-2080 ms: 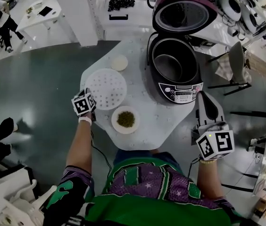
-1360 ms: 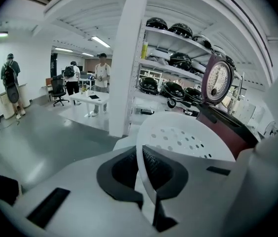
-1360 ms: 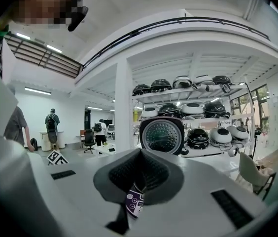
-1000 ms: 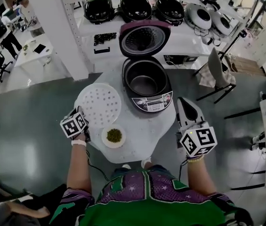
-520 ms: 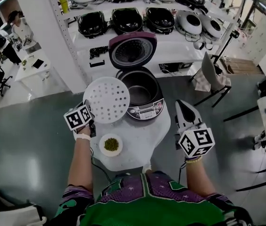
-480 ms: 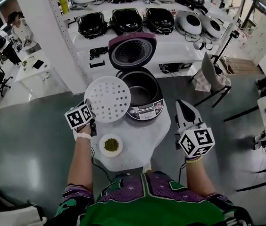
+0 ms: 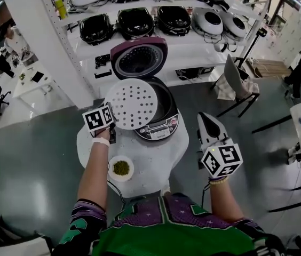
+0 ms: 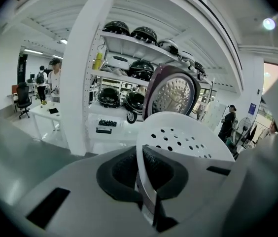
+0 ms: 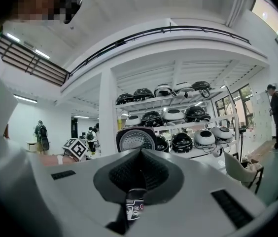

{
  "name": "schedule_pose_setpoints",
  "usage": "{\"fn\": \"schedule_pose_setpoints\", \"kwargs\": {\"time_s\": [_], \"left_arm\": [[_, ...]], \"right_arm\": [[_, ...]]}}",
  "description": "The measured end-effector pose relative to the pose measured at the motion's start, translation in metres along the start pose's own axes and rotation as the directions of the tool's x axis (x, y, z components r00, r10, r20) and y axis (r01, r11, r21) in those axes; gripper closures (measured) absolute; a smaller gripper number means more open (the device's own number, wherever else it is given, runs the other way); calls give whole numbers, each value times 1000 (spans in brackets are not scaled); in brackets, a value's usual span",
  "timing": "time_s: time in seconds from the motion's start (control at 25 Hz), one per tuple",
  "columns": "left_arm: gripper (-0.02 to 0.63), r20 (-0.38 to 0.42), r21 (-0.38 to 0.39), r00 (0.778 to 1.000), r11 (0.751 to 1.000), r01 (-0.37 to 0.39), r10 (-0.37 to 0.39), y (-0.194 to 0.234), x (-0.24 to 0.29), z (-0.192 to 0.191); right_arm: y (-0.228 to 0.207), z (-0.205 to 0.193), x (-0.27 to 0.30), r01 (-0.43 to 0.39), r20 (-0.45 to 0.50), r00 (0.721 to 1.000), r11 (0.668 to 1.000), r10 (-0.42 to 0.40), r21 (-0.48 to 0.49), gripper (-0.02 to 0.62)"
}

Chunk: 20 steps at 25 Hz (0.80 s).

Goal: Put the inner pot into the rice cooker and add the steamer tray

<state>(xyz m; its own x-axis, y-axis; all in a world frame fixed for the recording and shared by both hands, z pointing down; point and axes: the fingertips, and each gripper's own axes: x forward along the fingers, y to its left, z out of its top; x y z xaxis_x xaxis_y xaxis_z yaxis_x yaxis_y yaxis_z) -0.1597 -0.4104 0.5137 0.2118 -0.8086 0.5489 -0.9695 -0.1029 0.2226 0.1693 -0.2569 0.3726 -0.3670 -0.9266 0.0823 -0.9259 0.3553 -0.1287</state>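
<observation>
Your L gripper (image 7: 111, 124) is clamped on the tray (image 7: 134, 103) rim, tray above the open cooker (image 7: 157, 129); your R gripper (image 7: 207, 122) has jaws together, empty, beside the cooker.

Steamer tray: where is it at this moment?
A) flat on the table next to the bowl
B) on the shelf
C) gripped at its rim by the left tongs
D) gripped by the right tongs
C: the left tongs are shut on the rim of the white steamer tray, held up near the open rice cooker.
</observation>
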Motion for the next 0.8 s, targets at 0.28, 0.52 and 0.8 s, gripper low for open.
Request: {"fn": "schedule_pose_setpoints", "kwargs": {"time_s": [0.28, 0.52, 0.8], "left_arm": [[577, -71, -4, 997, 1000, 10, -11, -25, 52, -8], [577, -120, 15, 993, 1000, -3, 4, -35, 90, -20], [577, -152, 38, 988, 999, -14, 19, -43, 117, -29]], "right_arm": [[-27, -13, 16, 20, -29, 999, 999, -19, 32, 589], [-47, -30, 23, 33, -53, 998, 998, -30, 50, 589], [-64, -43, 33, 47, -75, 996, 997, -42, 60, 589]]}}
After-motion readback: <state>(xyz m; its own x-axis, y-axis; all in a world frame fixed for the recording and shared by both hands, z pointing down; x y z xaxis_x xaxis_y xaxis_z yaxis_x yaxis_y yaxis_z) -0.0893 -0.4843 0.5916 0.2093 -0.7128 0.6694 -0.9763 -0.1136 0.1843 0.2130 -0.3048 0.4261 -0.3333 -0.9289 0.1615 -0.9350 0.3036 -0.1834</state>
